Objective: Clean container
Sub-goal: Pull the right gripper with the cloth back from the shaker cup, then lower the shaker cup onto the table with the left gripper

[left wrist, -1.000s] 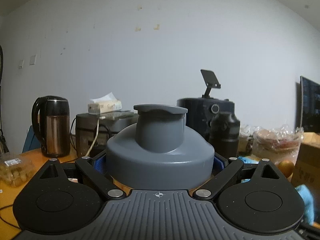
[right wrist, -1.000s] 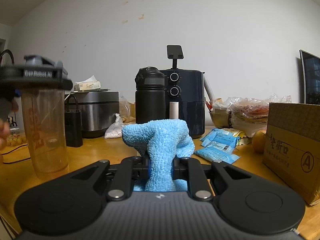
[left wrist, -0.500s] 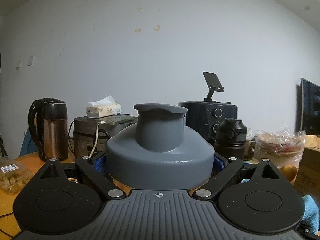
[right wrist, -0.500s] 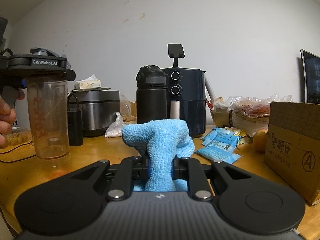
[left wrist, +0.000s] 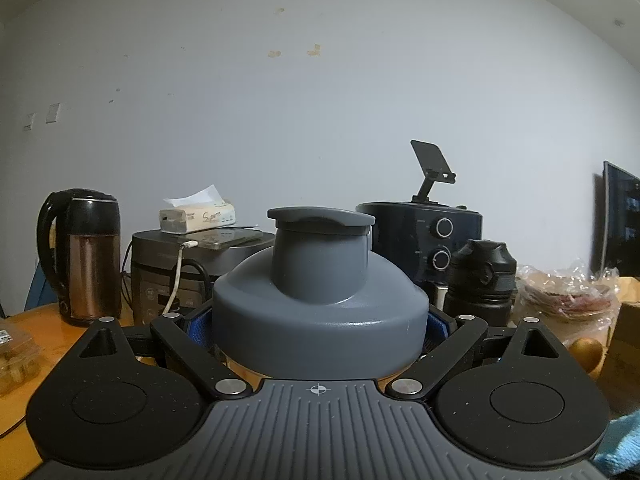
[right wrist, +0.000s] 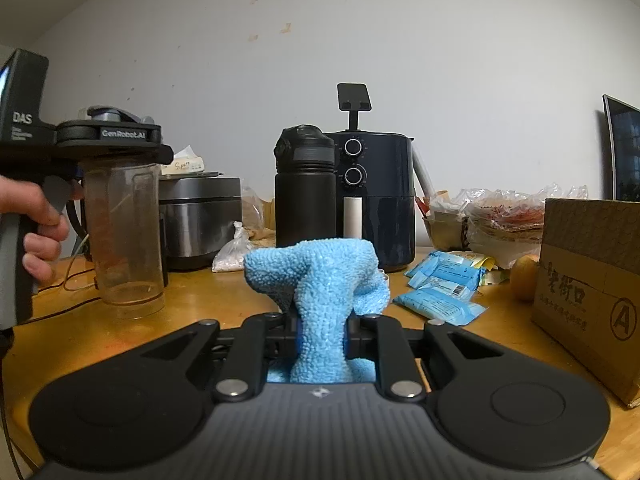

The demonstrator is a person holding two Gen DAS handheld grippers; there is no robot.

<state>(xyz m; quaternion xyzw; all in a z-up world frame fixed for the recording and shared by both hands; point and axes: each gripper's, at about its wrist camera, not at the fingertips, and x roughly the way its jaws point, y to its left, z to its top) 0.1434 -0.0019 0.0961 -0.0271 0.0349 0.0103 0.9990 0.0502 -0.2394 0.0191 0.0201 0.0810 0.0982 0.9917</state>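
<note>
Bottle gripped at lid; cloth clamped, ready.
Left view: left gripper (left wrist: 320,320) jaws clamp the bottle's grey lid (left wrist: 320,300). Right view: right gripper (right wrist: 320,332) jaws pinch the soft cloth (right wrist: 320,280); the clear bottle (right wrist: 124,236), likely light, slippery, hangs near the table (right wrist: 192,312).

Left tool (left wrist: 320,320) and right tool (right wrist: 320,332) both clamped, held level.

Cloth (right wrist: 320,280) light blue terry, container lid (left wrist: 320,304) matte slate grey, container body (right wrist: 124,236) clear with orange-brown tint, flask (right wrist: 304,188) and tongs (right wrist: 320,332) black, air fryer (right wrist: 376,200) navy, counter (right wrist: 120,332) orange-yellow wood, box (right wrist: 592,280) brown with black print.
</note>
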